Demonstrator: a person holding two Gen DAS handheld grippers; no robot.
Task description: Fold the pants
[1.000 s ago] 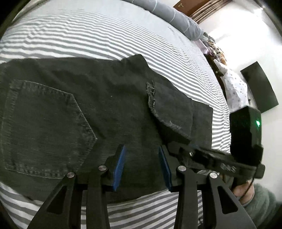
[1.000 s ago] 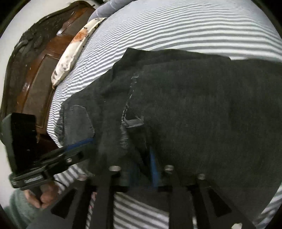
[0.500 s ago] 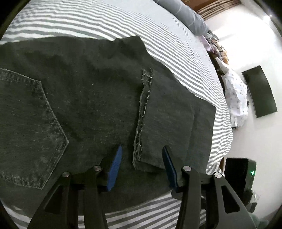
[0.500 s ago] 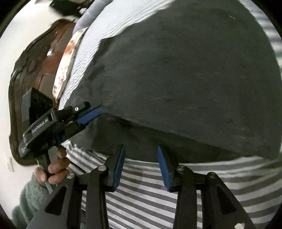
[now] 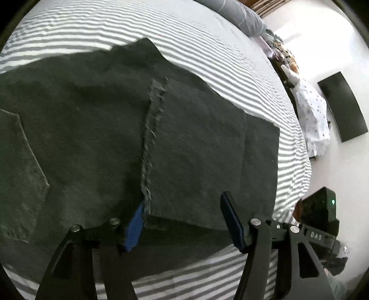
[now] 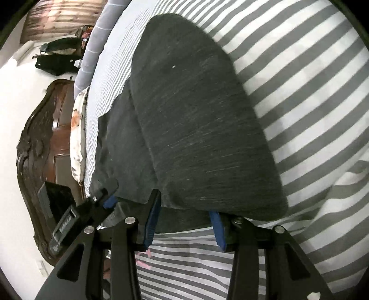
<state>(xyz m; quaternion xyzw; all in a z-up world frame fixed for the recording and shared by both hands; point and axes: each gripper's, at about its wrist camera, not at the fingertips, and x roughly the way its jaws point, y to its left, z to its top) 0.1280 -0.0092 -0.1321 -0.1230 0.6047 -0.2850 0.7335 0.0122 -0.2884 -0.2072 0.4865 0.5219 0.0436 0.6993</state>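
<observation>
Dark denim pants (image 5: 92,138) lie on the striped bed sheet (image 5: 207,46). One leg is folded back over the seat, and its frayed hem (image 5: 150,129) runs across the middle. A back pocket (image 5: 18,173) shows at the left. My left gripper (image 5: 184,222) straddles the near edge of the folded leg. Its jaws are opening and its pads do not press the cloth. In the right wrist view the rounded fold of the pants (image 6: 196,127) bulges over my right gripper (image 6: 184,225). Those jaws are opening too, with their tips just under the fold's edge.
A grey bolster (image 5: 235,13) lies at the bed's far side. A dark screen (image 5: 341,106) hangs on the wall above a white spotted cloth (image 5: 311,115). A carved wooden headboard (image 6: 39,157) and a patterned pillow (image 6: 77,129) stand left of the bed. Black bags (image 6: 55,60) lie beyond.
A second ago my right gripper was shut on the leg's hem; it let go and moved to the fold end. My left gripper's jaws widened and shifted right. The leg now lies flat.
</observation>
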